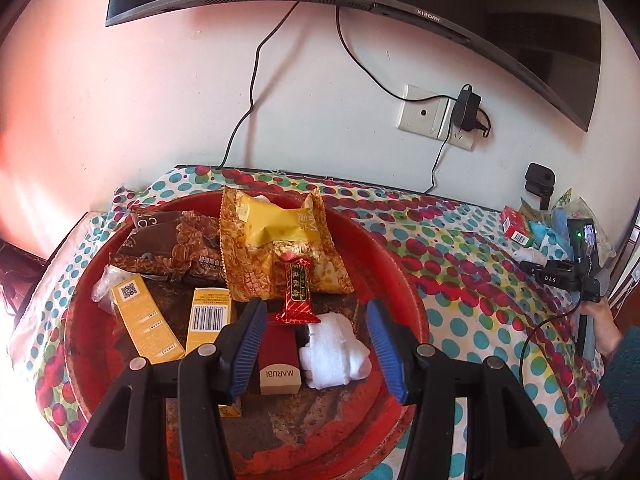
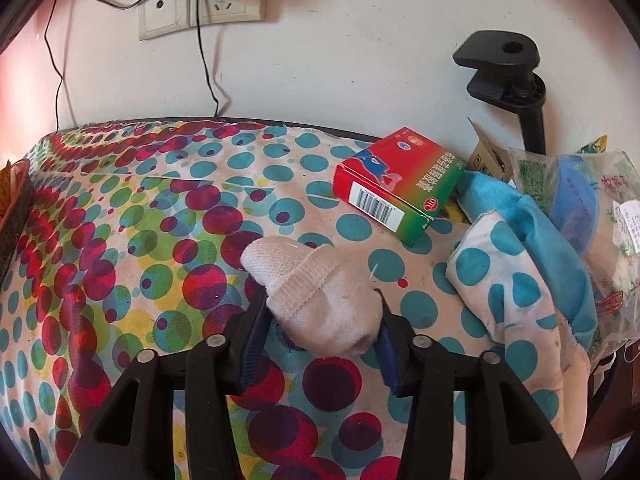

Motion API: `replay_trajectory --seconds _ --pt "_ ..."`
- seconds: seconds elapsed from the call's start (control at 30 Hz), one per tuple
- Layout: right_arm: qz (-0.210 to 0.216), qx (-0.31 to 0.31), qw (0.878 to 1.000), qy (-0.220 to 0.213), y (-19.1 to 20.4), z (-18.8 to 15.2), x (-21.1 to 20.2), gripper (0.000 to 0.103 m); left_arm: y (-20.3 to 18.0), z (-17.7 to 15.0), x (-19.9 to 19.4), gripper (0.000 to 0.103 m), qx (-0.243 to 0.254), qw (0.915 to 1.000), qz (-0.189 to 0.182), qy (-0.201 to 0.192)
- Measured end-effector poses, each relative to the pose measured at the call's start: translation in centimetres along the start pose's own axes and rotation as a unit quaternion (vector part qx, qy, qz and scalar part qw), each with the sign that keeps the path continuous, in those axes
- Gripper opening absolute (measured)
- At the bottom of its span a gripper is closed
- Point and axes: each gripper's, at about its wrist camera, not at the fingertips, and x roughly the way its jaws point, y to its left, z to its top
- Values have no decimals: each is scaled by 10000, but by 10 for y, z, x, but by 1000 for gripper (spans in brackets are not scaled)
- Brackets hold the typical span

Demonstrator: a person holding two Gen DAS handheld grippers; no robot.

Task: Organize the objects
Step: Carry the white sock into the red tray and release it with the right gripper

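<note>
A round red tray [image 1: 404, 280] holds snack packets, two yellow boxes [image 1: 144, 316], a maroon MARUBI box [image 1: 280, 356], a red candy bar [image 1: 296, 292] and a rolled white sock [image 1: 336, 350]. My left gripper [image 1: 316, 320] hovers open above the maroon box and white sock, holding nothing. My right gripper [image 2: 320, 312] is shut on a second rolled white sock [image 2: 316, 300], held just above the dotted tablecloth [image 2: 120, 240]. A red and green box [image 2: 400, 184] lies beyond it.
A blue cloth [image 2: 532, 240] and plastic snack bags [image 2: 592, 208] pile at the right edge. A black clamp stand [image 2: 516, 80] rises behind them. A wall socket with a plugged adapter [image 1: 464, 108] and cables sit below a monitor [image 1: 360, 0].
</note>
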Motion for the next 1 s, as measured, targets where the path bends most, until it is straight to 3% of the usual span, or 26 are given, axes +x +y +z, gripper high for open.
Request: replay_trajectory --seconds 0.33,0.67,1.0 --pt "42 334 9994 43 -25 -3 -1 38 7 -3 3 54 -21 9999 114 11" --pt "-183 249 9995 -36 -49 -6 -22 37 13 -7 10 54 -162 9996 165 179" --pt "156 168 9996 -135 -48 -7 -54 37 21 -8 11 54 -322 9991 148 213"
